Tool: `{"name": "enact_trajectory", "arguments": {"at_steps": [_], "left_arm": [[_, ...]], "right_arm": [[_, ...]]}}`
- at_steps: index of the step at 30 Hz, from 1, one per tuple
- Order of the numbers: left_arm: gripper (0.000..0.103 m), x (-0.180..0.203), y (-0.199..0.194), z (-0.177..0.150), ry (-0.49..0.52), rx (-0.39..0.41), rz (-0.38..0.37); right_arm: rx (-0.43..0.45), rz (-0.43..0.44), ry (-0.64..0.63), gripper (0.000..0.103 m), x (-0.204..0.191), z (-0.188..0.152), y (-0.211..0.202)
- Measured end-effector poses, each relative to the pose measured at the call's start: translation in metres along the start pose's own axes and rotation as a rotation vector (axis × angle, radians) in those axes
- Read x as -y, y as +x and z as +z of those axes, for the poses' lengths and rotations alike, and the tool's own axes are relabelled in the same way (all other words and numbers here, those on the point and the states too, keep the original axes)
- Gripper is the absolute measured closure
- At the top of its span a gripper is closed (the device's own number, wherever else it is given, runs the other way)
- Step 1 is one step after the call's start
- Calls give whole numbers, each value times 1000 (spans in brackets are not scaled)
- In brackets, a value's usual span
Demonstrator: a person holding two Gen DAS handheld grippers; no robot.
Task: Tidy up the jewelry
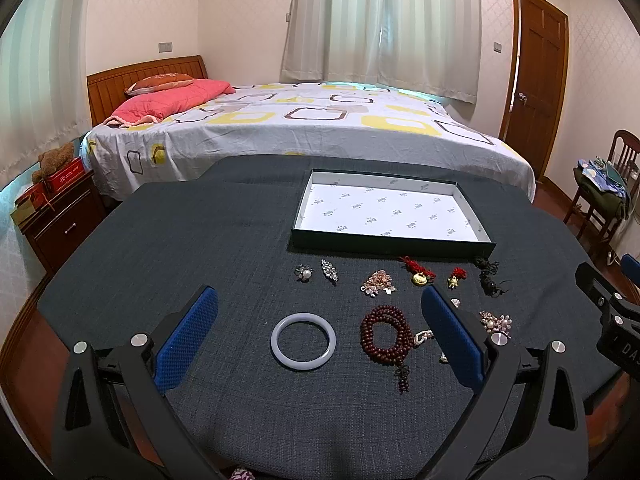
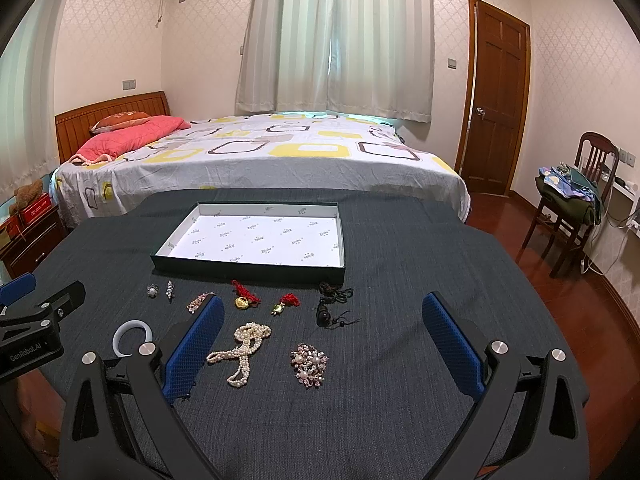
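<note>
Both my claws hover over the dark cloth table (image 1: 160,240), nothing in either. Left claw (image 1: 320,316): blue pads spread wide, empty. Right claw (image 2: 323,320): likewise wide apart, empty.

Tray (image 1: 304,216), shallow, dark-walled, white printed lining, sits at the far side of the table, bare inside. All jewelry lies on the cloth nearer than it.

Far row, just in front of the tray's near wall, left to right: pearl flower ring (image 1: 304,273), crystal brooch (image 1: 329,270), pink bead cluster (image 1: 378,282), gold charm on red cord (image 1: 418,274), small gold charm with red knot (image 1: 456,277), black cord pendant (image 1: 489,276).

Near row: white bangle (image 1: 303,341) lying flat, between my left claw's pads in the left wrist view. Just to its right, dark red bead strand (image 1: 386,336), coiled, tassel toward me. Pearl necklace (image 2: 242,350) right of that, loosely heaped, close by my right claw's left pad. Pink pearl brooch (image 2: 309,364) further right, apart from the pearls.

Behind the table: bed (image 2: 280,152), curtains (image 2: 336,36), wooden door (image 2: 496,96), a chair (image 2: 576,204) at right piled with clothes.
</note>
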State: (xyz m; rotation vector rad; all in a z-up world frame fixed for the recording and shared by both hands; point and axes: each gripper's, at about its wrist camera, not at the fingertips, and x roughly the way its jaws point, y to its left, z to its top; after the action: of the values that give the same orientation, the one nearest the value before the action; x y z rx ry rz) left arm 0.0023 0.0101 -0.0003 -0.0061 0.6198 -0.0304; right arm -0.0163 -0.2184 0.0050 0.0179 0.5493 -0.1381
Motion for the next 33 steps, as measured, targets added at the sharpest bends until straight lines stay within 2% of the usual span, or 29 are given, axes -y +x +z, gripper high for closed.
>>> {"name": "enact_trajectory", "arguments": {"at_steps": [33], "left_arm": [[4, -1, 1, 0, 4, -1, 2]], "right_arm": [[-4, 2, -1, 7, 3, 0, 2]]}}
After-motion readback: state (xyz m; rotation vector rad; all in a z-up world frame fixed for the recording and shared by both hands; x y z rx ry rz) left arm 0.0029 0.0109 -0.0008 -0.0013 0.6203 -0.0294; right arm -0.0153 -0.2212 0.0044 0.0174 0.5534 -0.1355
